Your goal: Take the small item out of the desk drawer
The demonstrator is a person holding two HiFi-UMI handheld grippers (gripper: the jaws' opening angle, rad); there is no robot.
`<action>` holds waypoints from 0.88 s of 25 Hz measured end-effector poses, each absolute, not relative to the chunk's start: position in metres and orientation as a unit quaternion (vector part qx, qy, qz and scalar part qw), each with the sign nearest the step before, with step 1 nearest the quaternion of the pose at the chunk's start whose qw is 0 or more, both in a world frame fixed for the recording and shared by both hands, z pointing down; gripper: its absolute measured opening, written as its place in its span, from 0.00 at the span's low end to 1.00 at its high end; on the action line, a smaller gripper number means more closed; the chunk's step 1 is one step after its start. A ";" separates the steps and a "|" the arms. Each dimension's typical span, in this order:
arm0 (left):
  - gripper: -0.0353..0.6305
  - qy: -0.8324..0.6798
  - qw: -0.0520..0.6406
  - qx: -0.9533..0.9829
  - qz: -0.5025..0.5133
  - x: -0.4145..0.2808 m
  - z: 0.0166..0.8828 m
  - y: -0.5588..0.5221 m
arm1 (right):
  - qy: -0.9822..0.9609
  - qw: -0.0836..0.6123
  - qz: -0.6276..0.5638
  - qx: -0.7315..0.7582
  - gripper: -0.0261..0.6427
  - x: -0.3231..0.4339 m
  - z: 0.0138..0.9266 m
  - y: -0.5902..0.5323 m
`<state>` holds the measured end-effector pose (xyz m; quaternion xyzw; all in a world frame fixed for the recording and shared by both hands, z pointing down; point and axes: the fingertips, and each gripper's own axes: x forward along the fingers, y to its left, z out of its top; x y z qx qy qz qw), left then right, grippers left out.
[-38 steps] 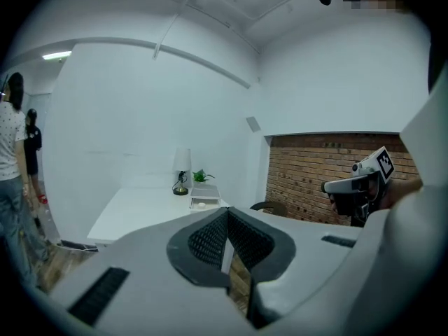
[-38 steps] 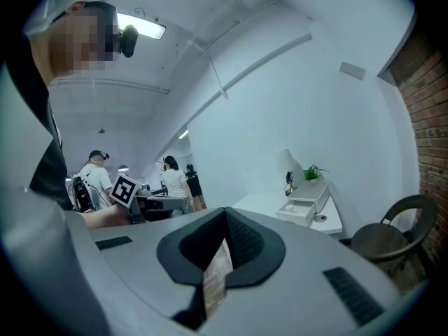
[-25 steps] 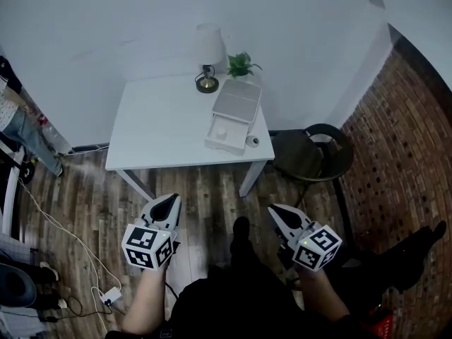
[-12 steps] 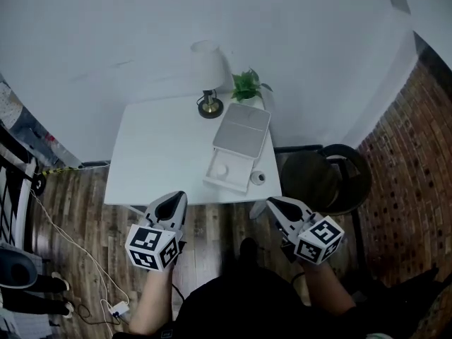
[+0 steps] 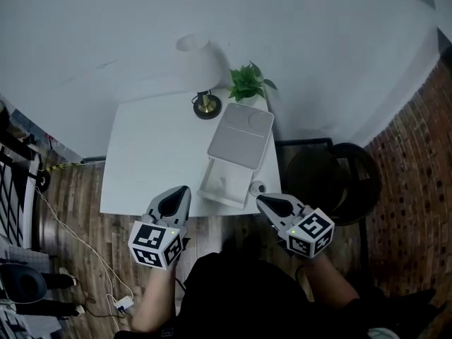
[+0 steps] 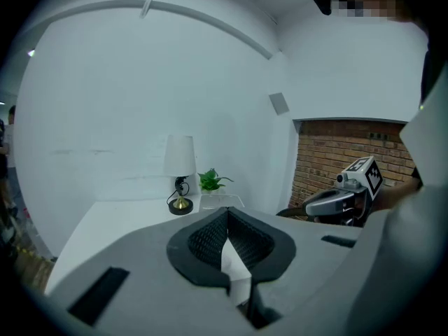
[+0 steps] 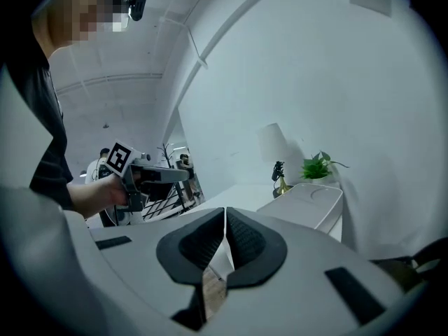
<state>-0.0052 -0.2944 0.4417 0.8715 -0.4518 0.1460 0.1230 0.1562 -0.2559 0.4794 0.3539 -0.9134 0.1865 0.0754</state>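
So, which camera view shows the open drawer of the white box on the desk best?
The head view: it looks down into the open drawer, so its inside shows. The right gripper view shows only the white box from the side, not the drawer's inside. The left gripper view shows just a strip of the box's top.

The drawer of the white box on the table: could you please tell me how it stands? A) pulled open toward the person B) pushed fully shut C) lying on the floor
A: the drawer juts out of the box toward the table's near edge, its inside showing.
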 end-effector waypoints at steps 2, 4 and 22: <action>0.07 -0.458 0.129 0.867 0.147 -0.014 0.450 -0.299 | -0.916 0.084 0.184 0.346 0.05 0.147 0.482 -0.262; 0.07 -0.461 0.139 0.865 0.141 -0.024 0.454 -0.306 | -0.915 0.095 0.187 0.343 0.05 0.139 0.485 -0.268; 0.07 -0.428 0.192 0.875 0.123 -0.069 0.511 -0.339 | -0.895 0.217 0.202 0.332 0.17 0.067 0.545 -0.306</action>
